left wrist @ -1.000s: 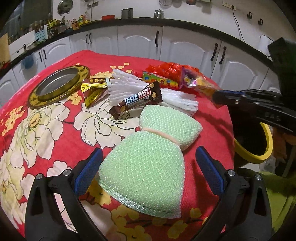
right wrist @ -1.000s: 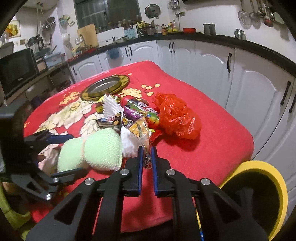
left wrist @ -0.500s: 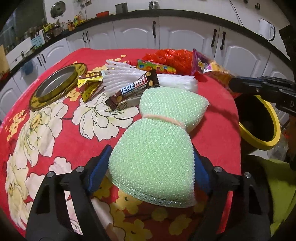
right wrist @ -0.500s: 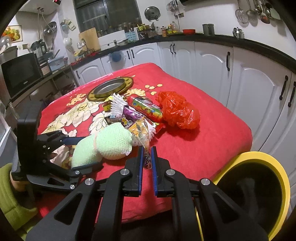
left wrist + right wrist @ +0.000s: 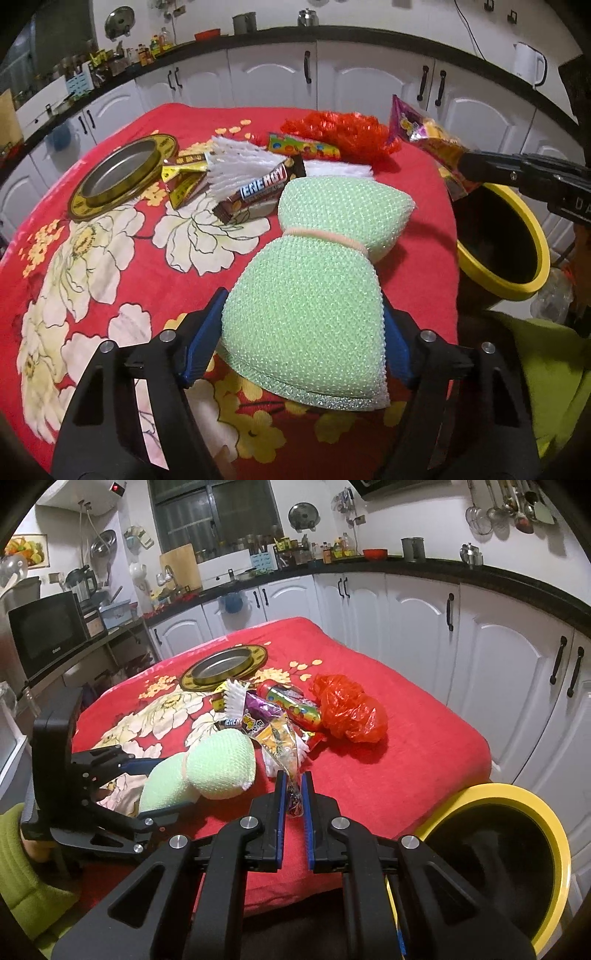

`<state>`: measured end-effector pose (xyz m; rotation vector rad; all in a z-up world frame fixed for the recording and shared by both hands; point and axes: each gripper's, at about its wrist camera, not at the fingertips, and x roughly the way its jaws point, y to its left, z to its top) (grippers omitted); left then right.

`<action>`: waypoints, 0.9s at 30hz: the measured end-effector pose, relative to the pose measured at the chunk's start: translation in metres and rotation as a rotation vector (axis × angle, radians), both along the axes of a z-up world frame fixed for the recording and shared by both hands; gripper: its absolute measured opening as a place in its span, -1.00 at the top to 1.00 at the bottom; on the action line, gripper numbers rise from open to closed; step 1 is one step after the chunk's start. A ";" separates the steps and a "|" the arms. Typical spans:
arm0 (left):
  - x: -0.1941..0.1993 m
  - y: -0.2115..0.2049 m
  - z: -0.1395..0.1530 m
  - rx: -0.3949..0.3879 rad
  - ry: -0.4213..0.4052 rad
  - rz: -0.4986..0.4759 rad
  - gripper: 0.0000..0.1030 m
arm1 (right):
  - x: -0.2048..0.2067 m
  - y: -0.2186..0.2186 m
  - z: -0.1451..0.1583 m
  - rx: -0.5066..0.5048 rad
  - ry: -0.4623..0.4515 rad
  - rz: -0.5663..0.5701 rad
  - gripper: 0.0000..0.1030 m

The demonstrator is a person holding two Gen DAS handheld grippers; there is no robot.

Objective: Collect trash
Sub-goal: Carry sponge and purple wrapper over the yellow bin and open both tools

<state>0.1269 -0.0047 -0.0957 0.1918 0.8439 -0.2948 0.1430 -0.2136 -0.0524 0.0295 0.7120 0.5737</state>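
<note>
— So, where are my left jaws?

— Low in the left wrist view, my left gripper (image 5: 303, 332) has just been closing, and its blue pads now press both flanks of the green foam netting (image 5: 314, 280). That is a mesh bundle pinched at its waist by a pale rubber band, lying on the red flowered tablecloth (image 5: 110, 258).

— And the right one?

— At the bottom centre of the right wrist view, my right gripper (image 5: 293, 801) is pressed nearly together, pinching the tail of a crinkled snack wrapper (image 5: 275, 738), purple at its top and yellow lower down. Its print is too crumpled for me to read.

— What lies further out?

— Just above the green bundle in the left view sits a brown bar wrapper (image 5: 260, 188) printed "ENERGY" in white letters, resting on white foam netting (image 5: 240, 162). To its left are gold packets (image 5: 184, 177) with small writing I cannot make out, then a round metal tray (image 5: 122, 177) with a gold rim in the upper left. A colourful dotted candy pack (image 5: 303, 147) and a red plastic bag (image 5: 343, 133) lie at the upper centre.

— The bin?

— The black bin with a yellow rim (image 5: 517, 867) stands at the lower right of the right view, beside the table edge. The microwave (image 5: 44, 631) at the left carries a label too small to read.
</note>
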 end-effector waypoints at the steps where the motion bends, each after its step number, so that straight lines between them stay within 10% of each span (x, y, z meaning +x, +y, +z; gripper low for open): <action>1: -0.001 0.000 0.002 -0.006 -0.007 0.004 -0.28 | -0.001 -0.002 0.002 0.002 -0.006 -0.003 0.84; 27: -0.023 -0.059 0.063 -0.068 -0.193 -0.003 -0.27 | -0.026 -0.064 0.033 0.067 -0.090 -0.114 0.84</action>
